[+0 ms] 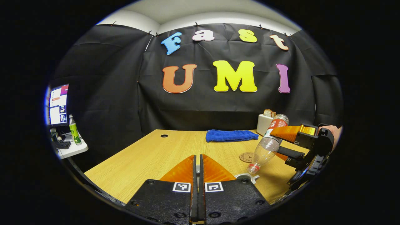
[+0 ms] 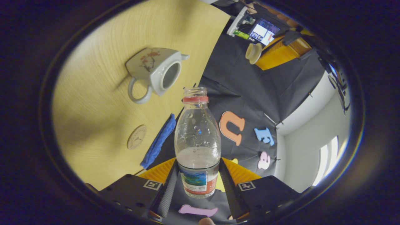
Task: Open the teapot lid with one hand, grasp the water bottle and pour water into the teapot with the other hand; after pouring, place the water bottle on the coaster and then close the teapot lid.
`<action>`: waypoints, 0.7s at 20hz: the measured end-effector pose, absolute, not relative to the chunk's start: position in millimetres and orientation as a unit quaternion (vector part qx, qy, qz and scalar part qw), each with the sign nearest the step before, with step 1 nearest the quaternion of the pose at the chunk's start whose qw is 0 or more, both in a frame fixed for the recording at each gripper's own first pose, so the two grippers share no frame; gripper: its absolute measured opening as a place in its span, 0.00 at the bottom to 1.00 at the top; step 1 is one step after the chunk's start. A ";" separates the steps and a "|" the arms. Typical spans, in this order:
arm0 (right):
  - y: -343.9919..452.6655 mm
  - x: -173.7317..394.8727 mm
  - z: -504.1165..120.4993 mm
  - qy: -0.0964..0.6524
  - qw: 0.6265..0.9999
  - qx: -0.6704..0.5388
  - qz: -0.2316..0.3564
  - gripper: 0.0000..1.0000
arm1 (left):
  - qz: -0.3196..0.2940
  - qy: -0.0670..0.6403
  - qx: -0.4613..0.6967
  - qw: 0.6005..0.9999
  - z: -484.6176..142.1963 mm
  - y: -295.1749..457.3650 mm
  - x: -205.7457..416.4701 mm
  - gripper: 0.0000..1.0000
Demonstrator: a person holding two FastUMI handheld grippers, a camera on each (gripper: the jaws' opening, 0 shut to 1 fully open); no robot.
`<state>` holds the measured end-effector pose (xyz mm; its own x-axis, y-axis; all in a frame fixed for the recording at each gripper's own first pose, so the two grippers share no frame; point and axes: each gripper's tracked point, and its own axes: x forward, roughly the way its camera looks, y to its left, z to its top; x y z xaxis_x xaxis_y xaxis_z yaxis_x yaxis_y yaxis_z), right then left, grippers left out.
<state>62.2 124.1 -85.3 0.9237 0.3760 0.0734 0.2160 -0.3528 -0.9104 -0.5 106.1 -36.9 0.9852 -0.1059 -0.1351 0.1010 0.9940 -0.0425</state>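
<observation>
My right gripper [image 2: 198, 162] is shut on a clear water bottle [image 2: 197, 140] with no cap and a red neck ring. A little water lies in the end near the fingers. In the left gripper view the bottle [image 1: 268, 143] tilts mouth-down just above the open white teapot [image 1: 247, 178], held by the right gripper [image 1: 275, 140]. The teapot [image 2: 156, 73] stands lidless on the wooden table [image 2: 103, 40]. My left gripper [image 1: 197, 156] has its jaws together. Farther off in the right gripper view, the left gripper [image 2: 261, 54] holds the white lid [image 2: 253, 52] in the air. A round coaster [image 1: 247, 157] lies beyond the teapot.
A blue towel [image 1: 231, 135] lies at the table's far side, and a white toaster [image 1: 264, 124] holding bread stands to its right. Off the table to the left, a side desk carries a monitor [image 1: 58, 104] and a green bottle [image 1: 74, 129]. The coaster [image 2: 137, 137] lies near the towel [image 2: 159, 140].
</observation>
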 end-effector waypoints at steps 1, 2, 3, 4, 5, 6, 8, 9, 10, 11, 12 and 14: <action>125.2 65.2 -82.8 -0.166 0.567 -0.802 0.084 0.73 | -0.051 0.068 -0.019 0.996 -36.0 106.5 -0.7 0.03; 124.2 66.2 -82.0 -0.149 0.599 -0.781 0.095 0.73 | -0.051 0.067 -0.020 0.996 -35.6 106.6 -1.3 0.03; 121.6 68.0 -82.8 -0.130 0.633 -0.756 0.105 0.75 | -0.050 0.066 -0.021 0.996 -34.4 107.0 -1.2 0.03; 119.9 68.7 -84.1 -0.108 0.668 -0.727 0.117 0.75 | -0.049 0.065 -0.022 0.996 -32.6 107.4 -1.6 0.03; 119.8 70.1 -85.2 -0.086 0.702 -0.695 0.129 0.73 | -0.048 0.064 -0.021 0.997 -31.7 107.3 -2.4 0.03; 119.3 68.9 -83.0 -0.066 0.737 -0.658 0.140 0.73 | -0.047 0.062 -0.020 0.997 -31.0 108.2 -2.3 0.03; 117.9 66.7 -85.8 -0.031 0.794 -0.586 0.159 0.73 | -0.048 0.060 -0.017 0.997 -29.6 106.6 -2.8 0.03; 118.2 67.4 -86.1 -0.013 0.821 -0.545 0.170 0.73 | -0.048 0.058 -0.017 0.997 -28.8 105.1 -3.1 0.03; 118.1 68.8 -84.2 0.004 0.847 -0.501 0.178 0.73 | -0.050 0.057 -0.017 0.997 -27.9 103.3 -3.4 0.03; 118.0 67.2 -84.1 0.020 0.870 -0.455 0.188 0.75 | -0.052 0.056 -0.017 0.997 -27.4 100.9 -3.8 0.03; 118.5 66.7 -82.7 0.034 0.890 -0.409 0.196 0.75 | -0.054 0.056 -0.015 0.997 -27.5 98.7 -4.1 0.03; 118.5 66.6 -73.2 0.047 0.921 -0.326 0.206 0.75 | -0.057 0.056 -0.013 0.997 -27.3 94.1 -3.7 0.03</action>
<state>66.6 118.5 -73.2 0.9107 0.3485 -0.2218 -0.4105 0.7024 -0.5815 -3.7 94.1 -27.3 0.9873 -0.1147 -0.1099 0.1118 0.9932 -0.0327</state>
